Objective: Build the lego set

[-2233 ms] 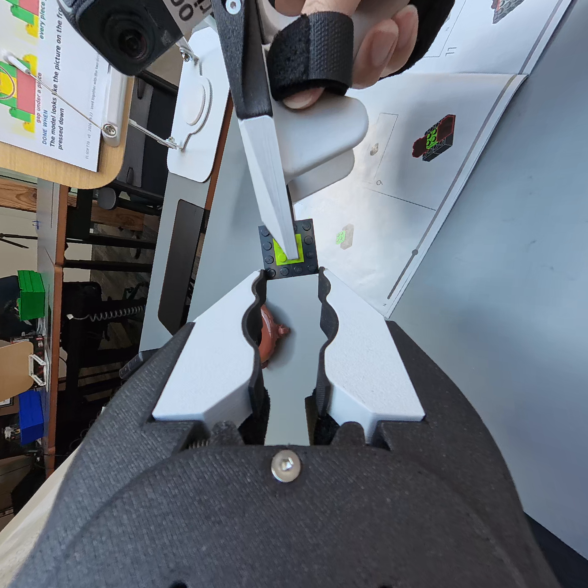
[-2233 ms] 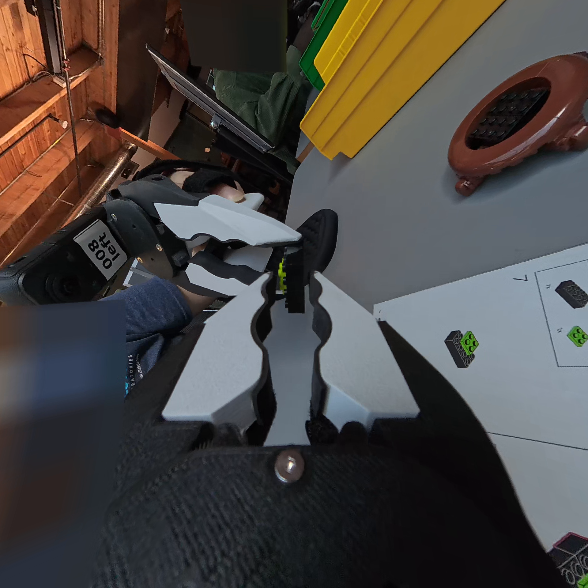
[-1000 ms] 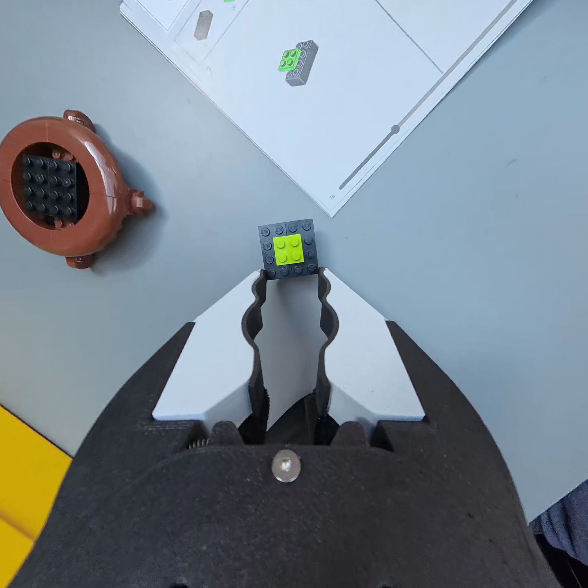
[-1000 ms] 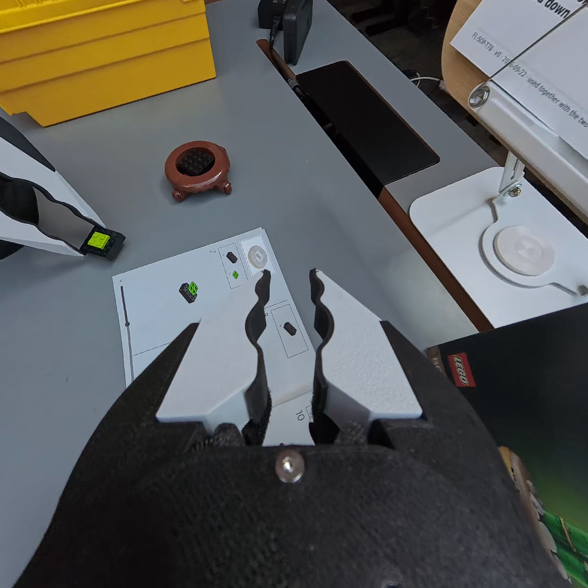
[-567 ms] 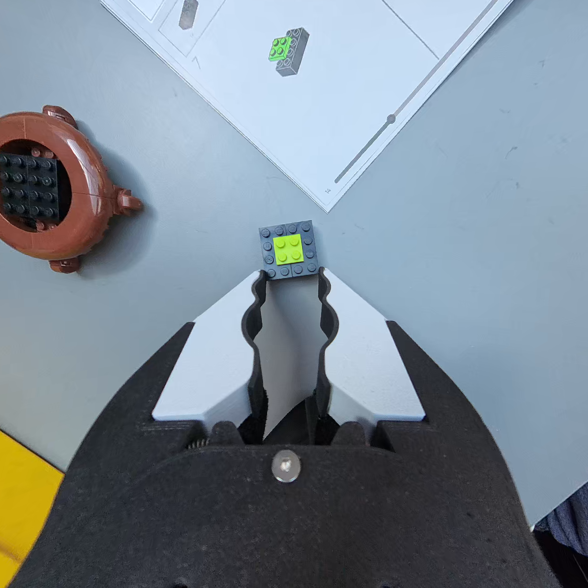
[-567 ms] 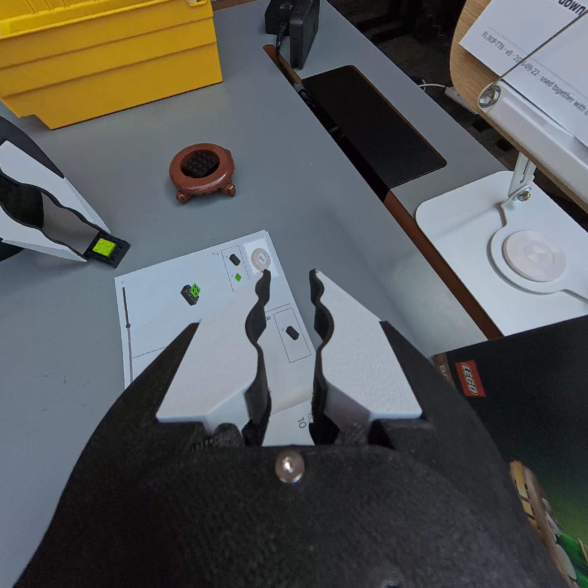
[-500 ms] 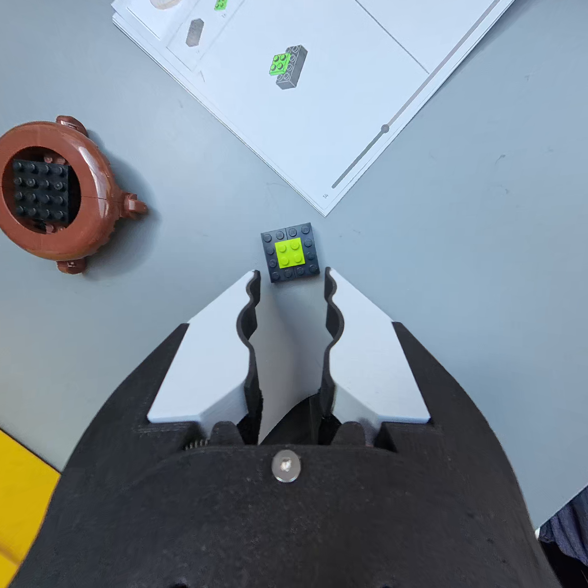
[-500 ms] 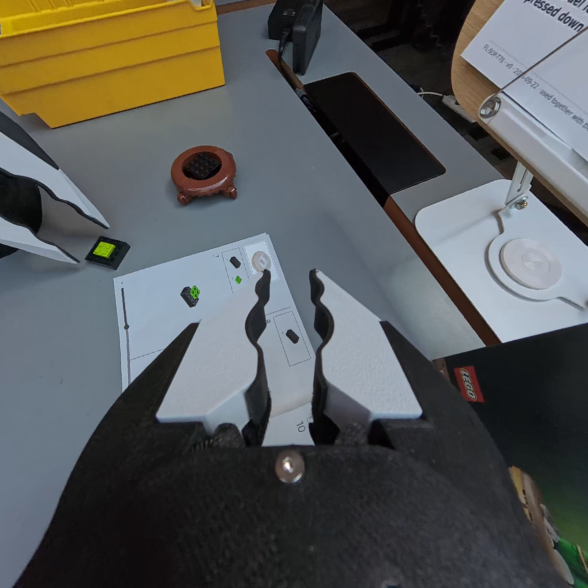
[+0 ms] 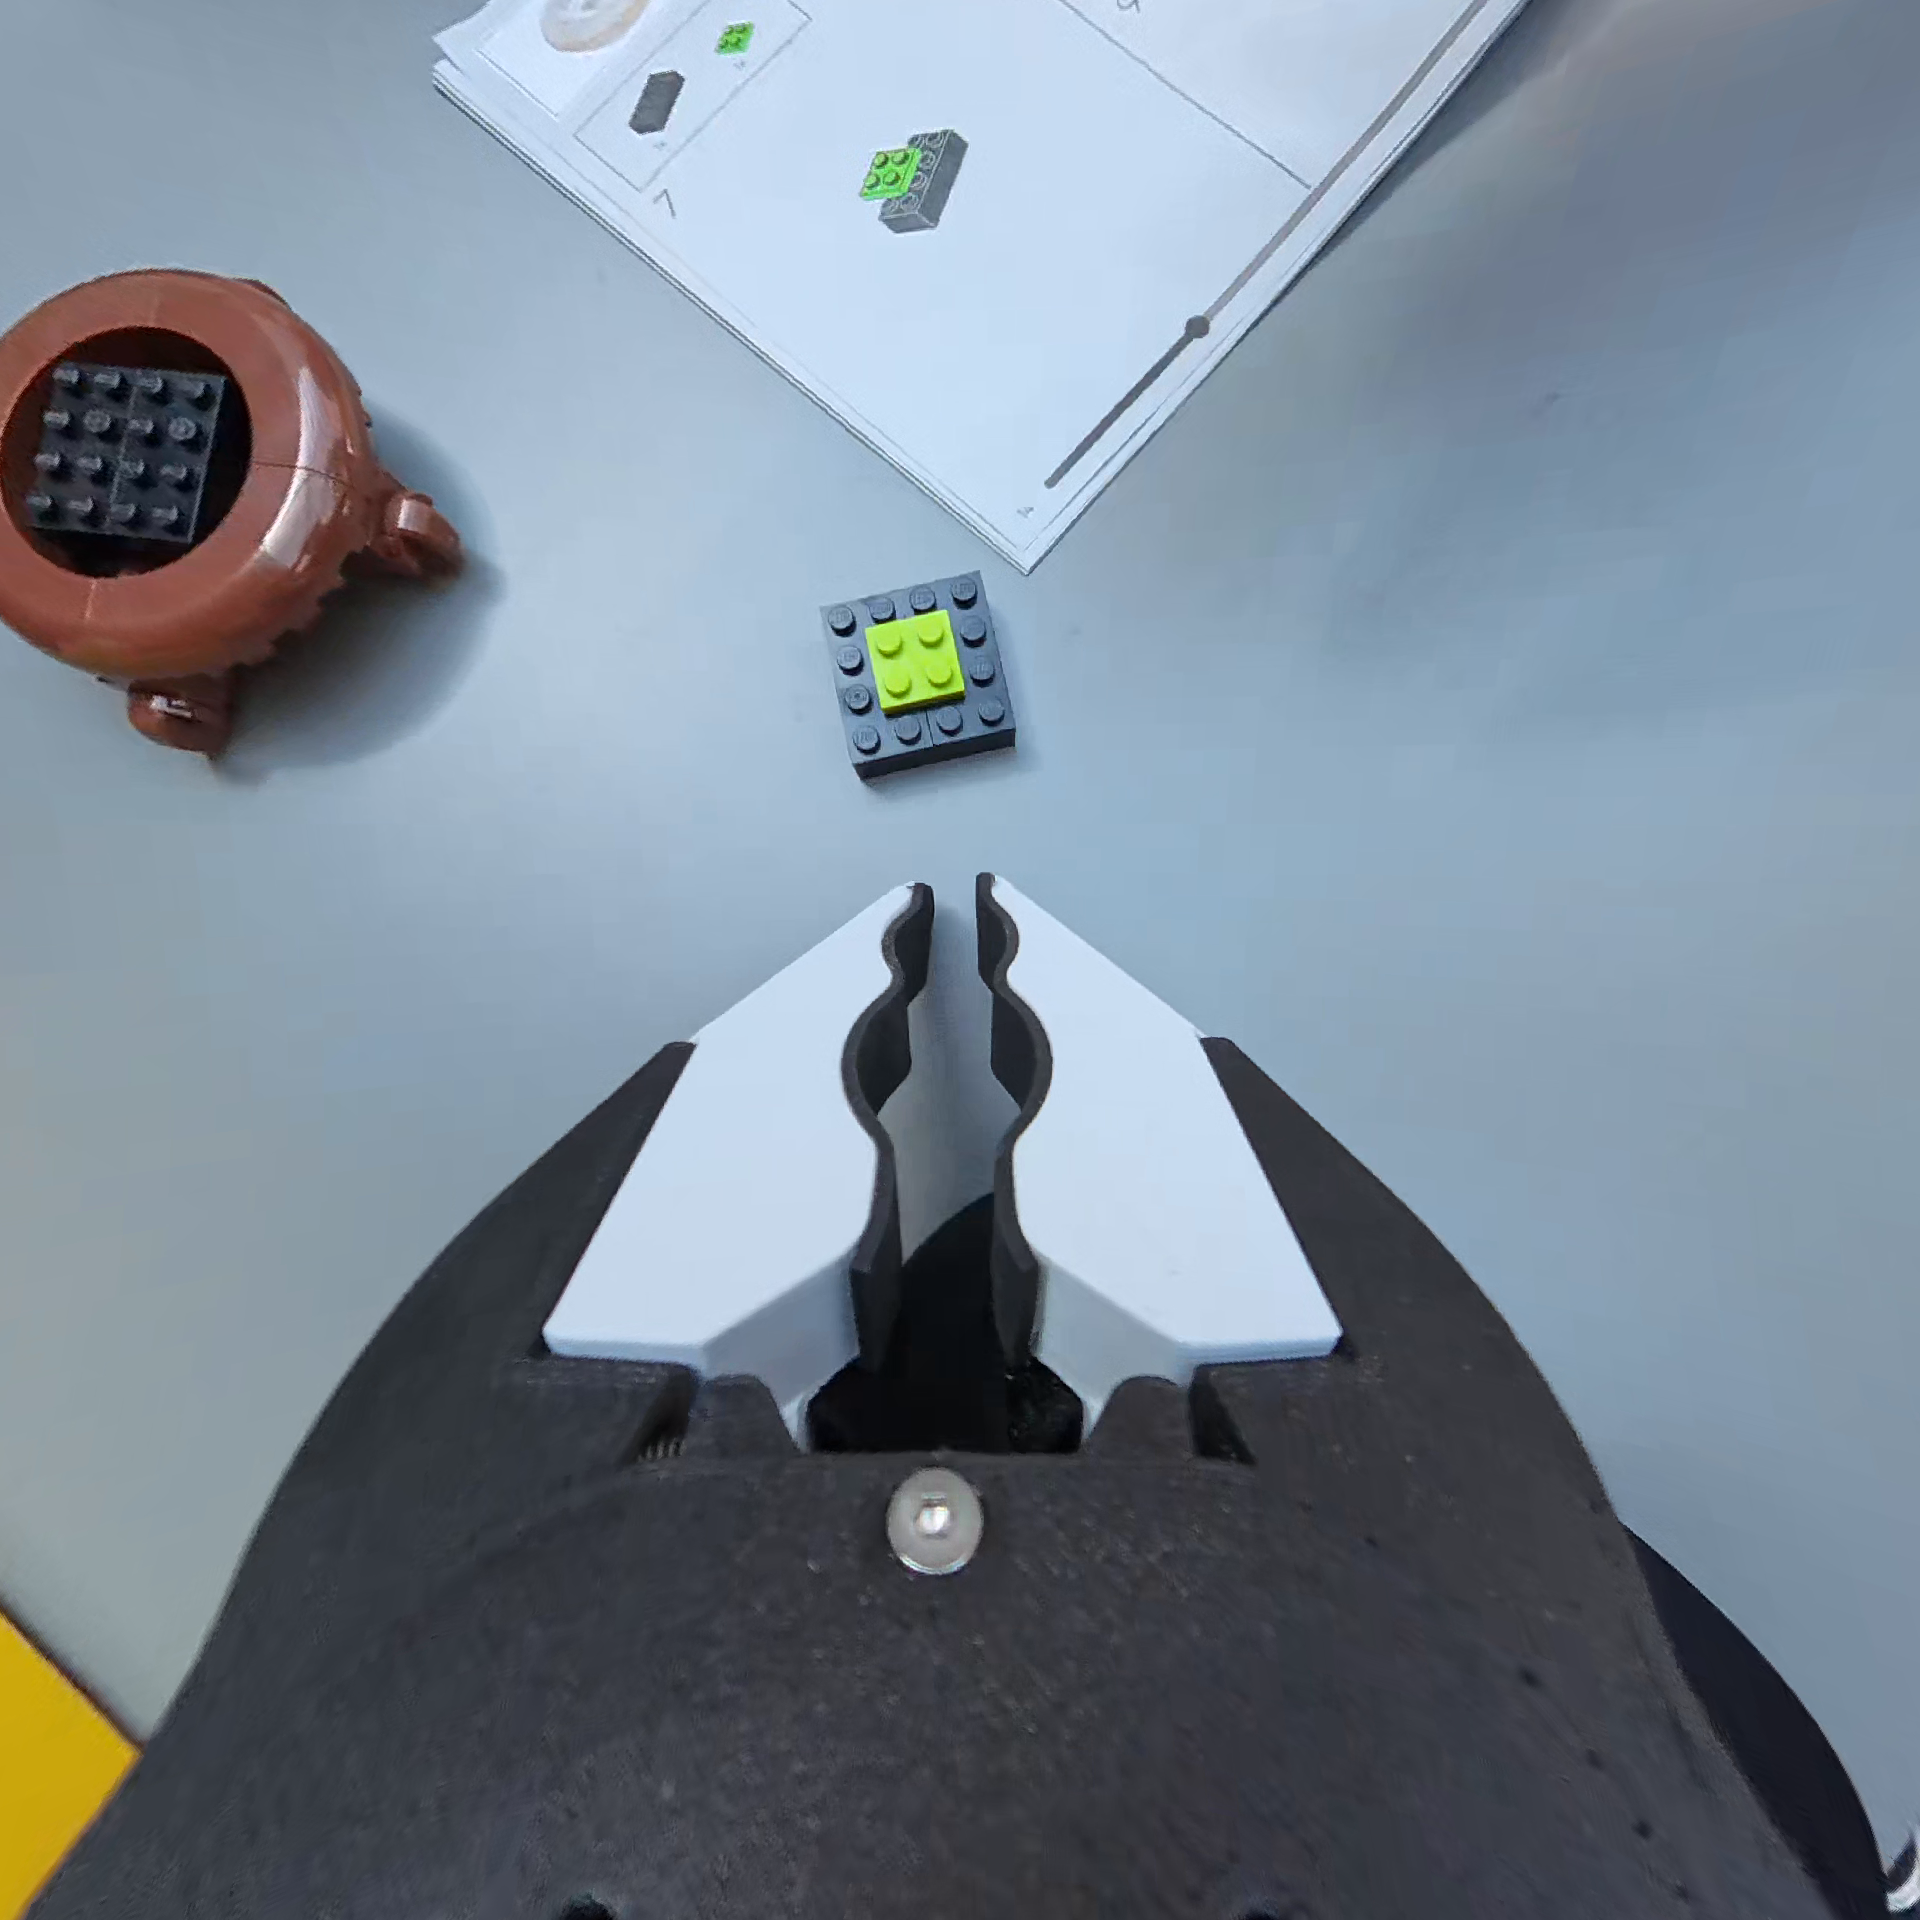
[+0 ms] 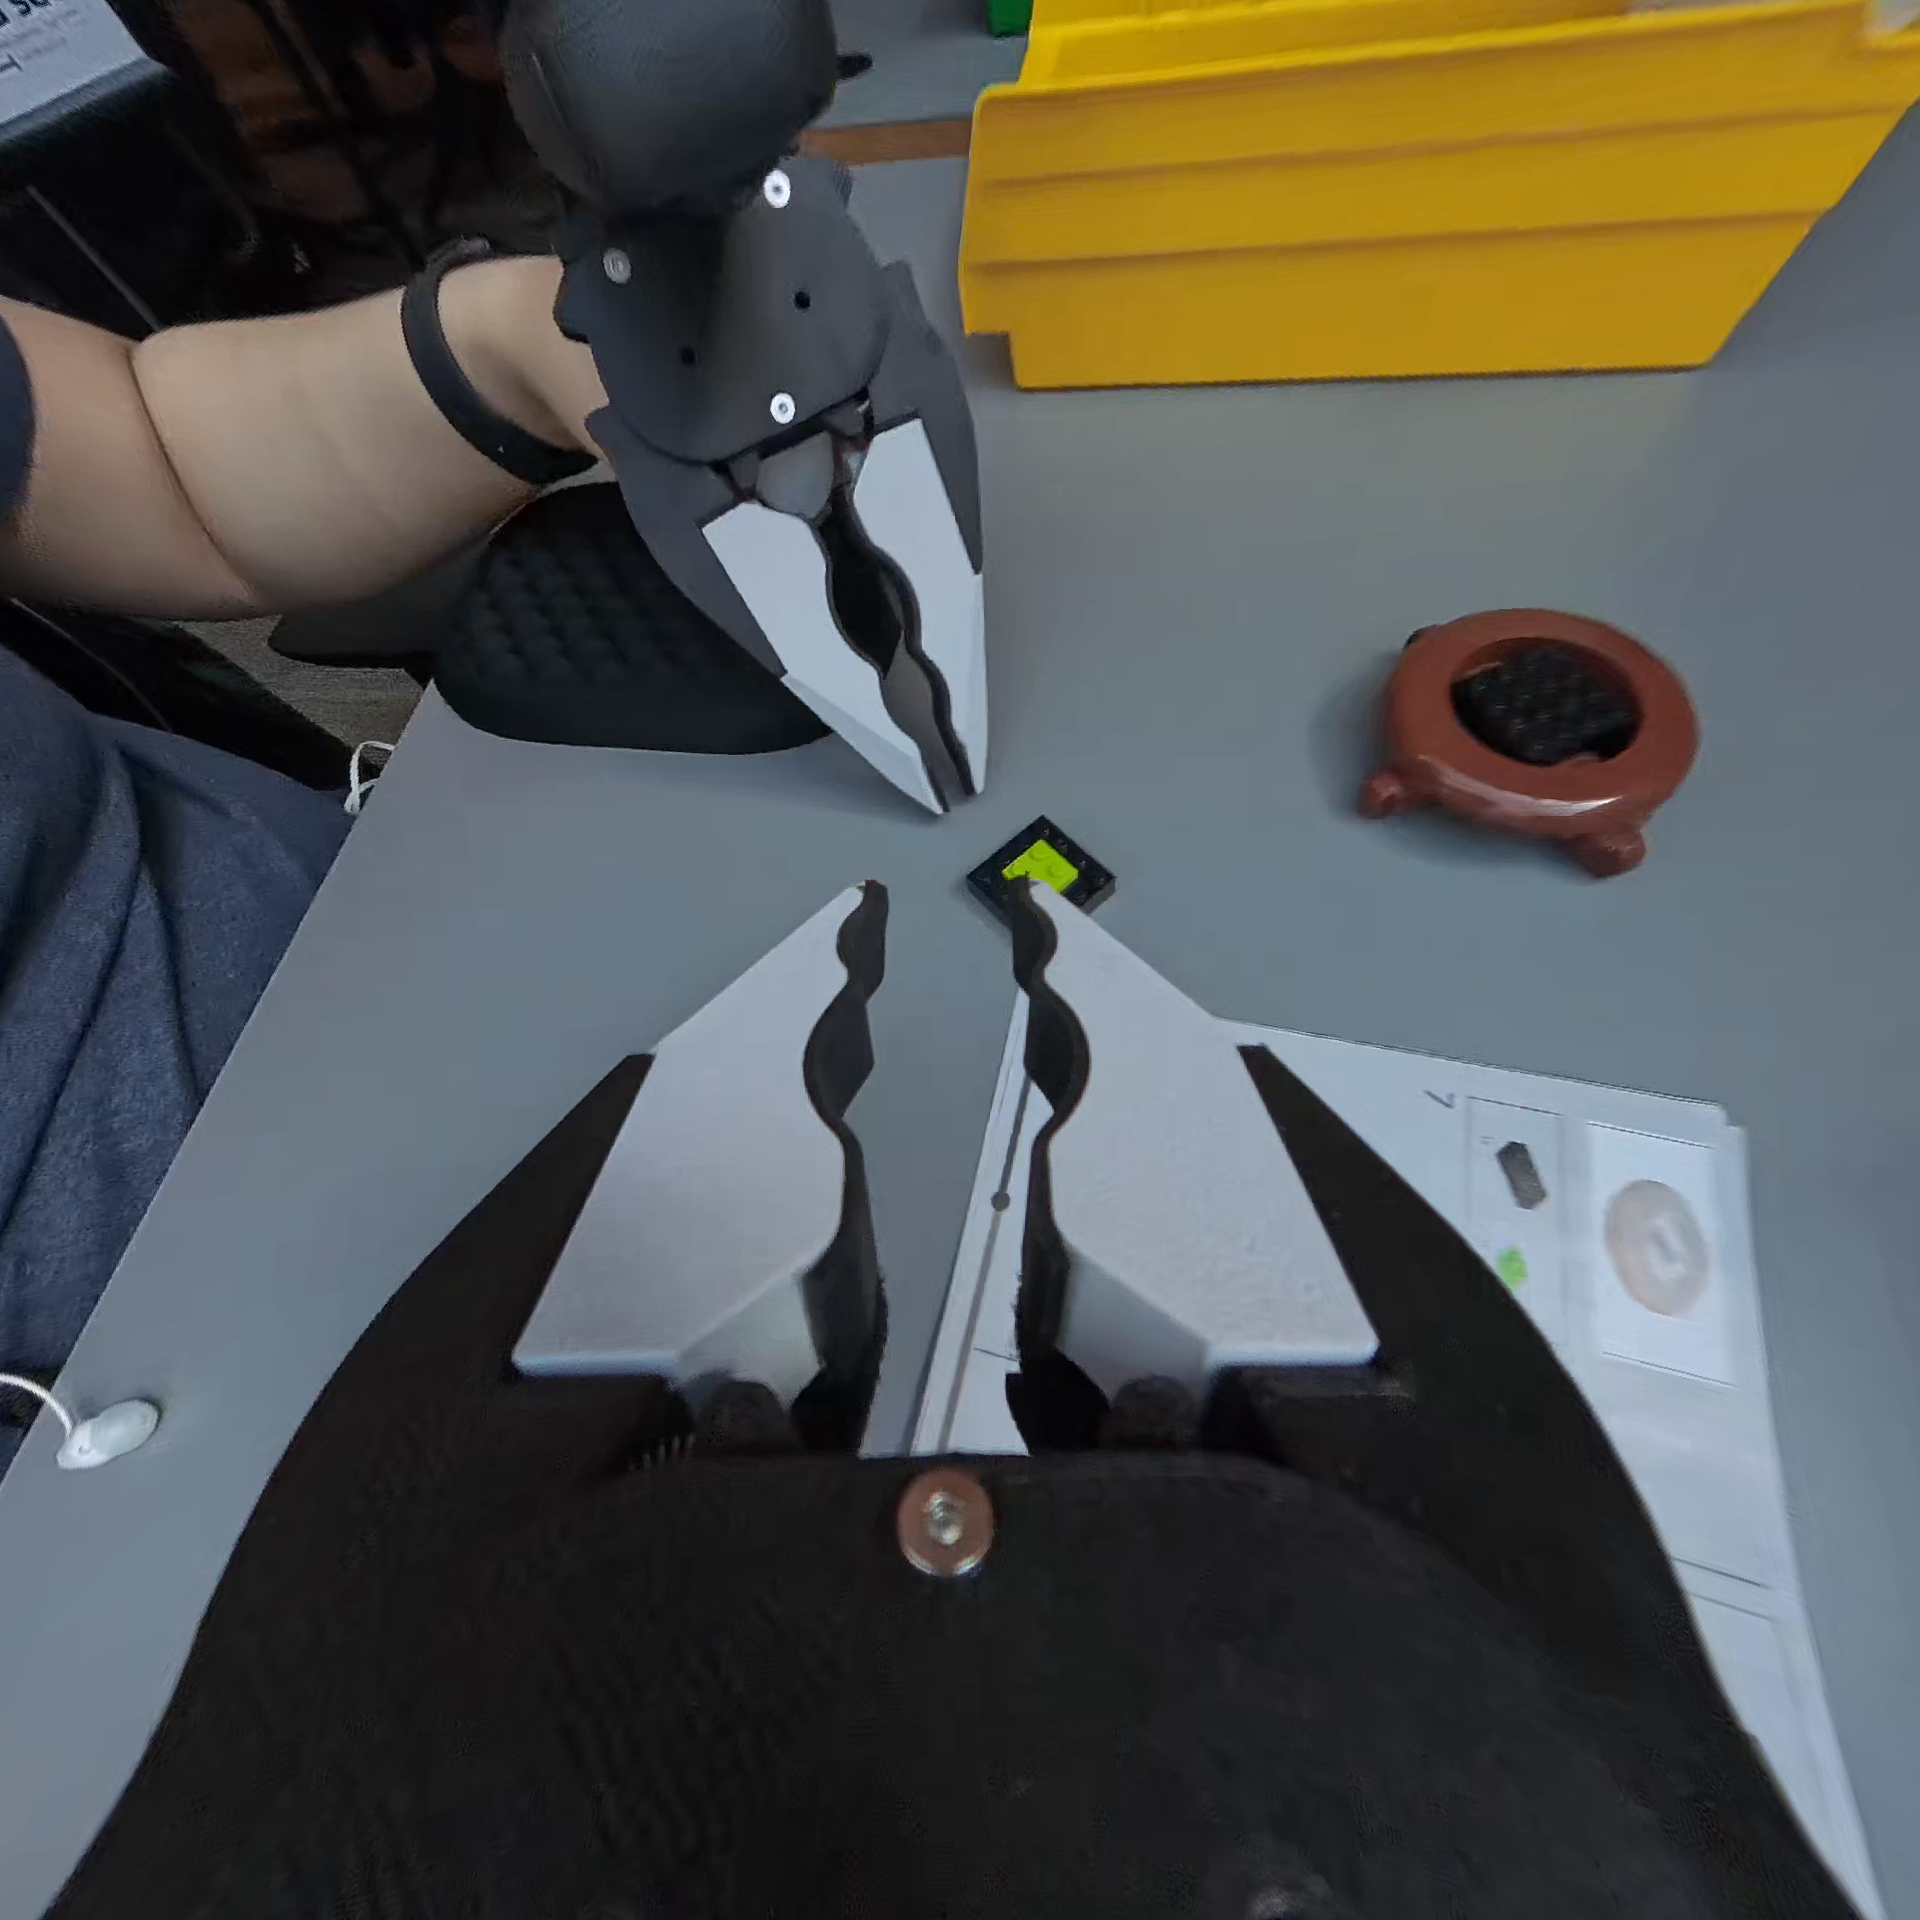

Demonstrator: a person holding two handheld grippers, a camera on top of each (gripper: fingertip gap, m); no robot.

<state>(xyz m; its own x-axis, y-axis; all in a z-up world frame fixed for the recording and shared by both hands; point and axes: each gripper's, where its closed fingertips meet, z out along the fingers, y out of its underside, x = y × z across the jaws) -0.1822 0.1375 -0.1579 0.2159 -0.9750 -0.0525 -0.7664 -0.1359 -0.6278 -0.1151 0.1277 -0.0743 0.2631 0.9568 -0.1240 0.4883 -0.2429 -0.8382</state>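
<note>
1. Left wrist view: left gripper (image 9: 954,883) over bare grey worktop (image 9: 1455,831), tips nearly pressed together w/ only a thin slit between, pinching nothing.
2. Black 4x4 lego plate (image 9: 920,673) flat on worktop just ahead of tips, apart from them; lime 2x2 plate (image 9: 916,662) seated on its centre studs.
3. Instruction booklet (image 9: 987,291) open beyond the plate, its near corner just beside plate's far-right corner, not clearly touching.
4. Brown round lego pot (image 9: 208,582) toward worktop's left side, well apart from plate; black studded plate (image 9: 120,457) visible down inside its opening.
5. Yellow patch at bottom-left corner of view, too cropped to identify.
6. Right wrist view: right gripper (image 10: 945,883) spread moderately, empty; right fingertip overlaps near edge of black plate (image 10: 1042,868) in this view, contact cannot be told.
7. Left gripper (image 10: 951,800) opposite, pointing down at worktop (image 10: 1299,499) just beyond plate, tips together; person's bare forearm (image 10: 291,457) w/ black wristband behind it.
8. Pot (image 10: 1532,738) to right of plate, near yellow bin (image 10: 1403,208) at far edge.
9. Booklet (image 10: 1621,1299) under and right of right gripper.
</note>
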